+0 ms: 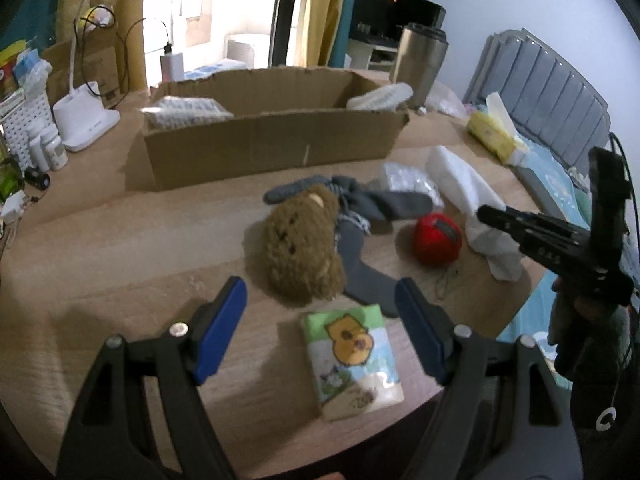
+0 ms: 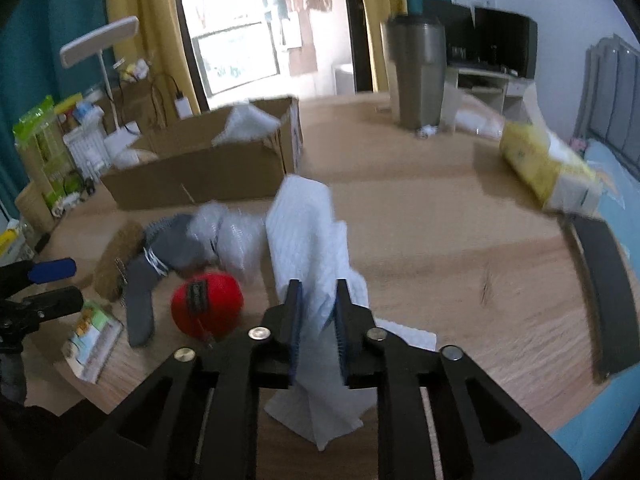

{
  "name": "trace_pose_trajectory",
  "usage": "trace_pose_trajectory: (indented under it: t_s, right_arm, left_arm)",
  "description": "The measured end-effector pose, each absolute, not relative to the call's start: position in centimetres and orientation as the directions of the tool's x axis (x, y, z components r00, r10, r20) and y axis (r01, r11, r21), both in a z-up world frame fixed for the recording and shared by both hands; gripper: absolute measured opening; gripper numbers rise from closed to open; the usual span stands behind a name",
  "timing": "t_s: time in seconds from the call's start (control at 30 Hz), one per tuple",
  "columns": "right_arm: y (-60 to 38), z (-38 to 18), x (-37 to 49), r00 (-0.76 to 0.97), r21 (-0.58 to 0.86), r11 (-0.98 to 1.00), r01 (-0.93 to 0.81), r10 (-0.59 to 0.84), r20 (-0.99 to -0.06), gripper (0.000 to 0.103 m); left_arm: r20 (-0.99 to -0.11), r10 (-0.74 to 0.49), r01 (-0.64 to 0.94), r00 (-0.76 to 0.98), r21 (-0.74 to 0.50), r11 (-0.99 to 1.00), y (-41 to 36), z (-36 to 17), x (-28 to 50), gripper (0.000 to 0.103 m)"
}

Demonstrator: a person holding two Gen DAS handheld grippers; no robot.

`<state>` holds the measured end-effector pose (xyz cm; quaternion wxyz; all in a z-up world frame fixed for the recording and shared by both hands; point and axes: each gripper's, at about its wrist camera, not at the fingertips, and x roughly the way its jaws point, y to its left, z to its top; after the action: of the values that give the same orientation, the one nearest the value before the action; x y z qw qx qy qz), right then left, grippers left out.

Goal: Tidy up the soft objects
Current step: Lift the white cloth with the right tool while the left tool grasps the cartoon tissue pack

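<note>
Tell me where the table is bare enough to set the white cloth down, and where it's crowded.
Bare wood lies right of the white cloth, between the steel tumbler, the yellow tissue pack and the black bar at the edge. Another bare stretch sits left of the brown plush, before the cardboard box. Crowded: grey socks, red ball, bubble wrap.

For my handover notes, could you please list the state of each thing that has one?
Left claw: open, empty.
Right claw: shut on white cloth.
Cardboard box: open-topped, items inside.
Tissue pack: flat on table.
Brown plush: lying on table.
</note>
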<state>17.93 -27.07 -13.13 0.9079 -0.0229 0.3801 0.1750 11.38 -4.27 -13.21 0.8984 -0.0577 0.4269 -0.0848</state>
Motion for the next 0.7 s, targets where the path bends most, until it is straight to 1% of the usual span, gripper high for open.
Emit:
trace_pose_trajectory:
  t_s: [0.03, 0.07, 0.1, 0.13, 0.2, 0.23, 0.27, 0.47, 0.53, 0.7]
  right_arm:
    - [-27.1, -13.4, 18.0, 0.643, 0.091, 0.939, -0.333, 0.297, -0.706, 0.026]
    - [-27.1, -13.9, 18.0, 0.628, 0.097, 0.938, -0.332, 0.297, -0.719, 0.03]
    - [-27.1, -14.1, 18.0, 0.618, 0.101, 0.937, -0.335, 0.3, -0.727, 0.03]
    - [-27.2, -14.4, 18.0, 0.605, 0.108, 0.934, -0.341, 0.306, -0.735, 0.032]
    - [-27.4, -14.4, 17.8, 0.6, 0.12, 0.931, -0.344, 0.316, -0.735, 0.047]
    - [-27.5, -14.3, 17.8, 0.598, 0.129, 0.93, -0.345, 0.324, -0.733, 0.061]
    - [-27.6, -14.2, 17.7, 0.602, 0.133, 0.931, -0.341, 0.325, -0.73, 0.065]
    - [-28.0, -13.1, 17.5, 0.648, 0.1, 0.945, -0.311, 0.287, -0.705, 0.071]
    - [-28.0, -13.3, 17.7, 0.647, 0.082, 0.95, -0.302, 0.268, -0.714, 0.071]
    - [-27.8, -14.7, 18.4, 0.613, 0.102, 0.952, -0.289, 0.266, -0.744, 0.071]
  left_arm:
    - [-0.758, -0.204, 0.106, 0.619, -0.177, 0.978, -4.4, -13.3, 11.3, 0.078]
    - [-0.761, -0.209, 0.111, 0.615, -0.179, 0.978, -4.5, -13.4, 11.2, 0.078]
    - [-0.762, -0.211, 0.113, 0.613, -0.179, 0.977, -4.6, -13.5, 11.1, 0.078]
    - [-0.764, -0.214, 0.119, 0.608, -0.179, 0.977, -4.7, -13.6, 11.1, 0.078]
    - [-0.773, -0.219, 0.132, 0.596, -0.174, 0.976, -5.0, -13.8, 11.0, 0.078]
    - [-0.778, -0.22, 0.136, 0.589, -0.172, 0.976, -5.2, -14.0, 10.9, 0.078]
    - [-0.784, -0.219, 0.14, 0.58, -0.169, 0.976, -5.3, -14.2, 10.9, 0.078]
    - [-0.808, -0.208, 0.129, 0.552, -0.164, 0.978, -5.2, -15.0, 11.0, 0.078]
    - [-0.806, -0.209, 0.131, 0.554, -0.163, 0.978, -5.2, -15.1, 10.9, 0.078]
    - [-0.81, -0.197, 0.143, 0.552, -0.141, 0.98, -5.4, -15.1, 10.8, 0.077]
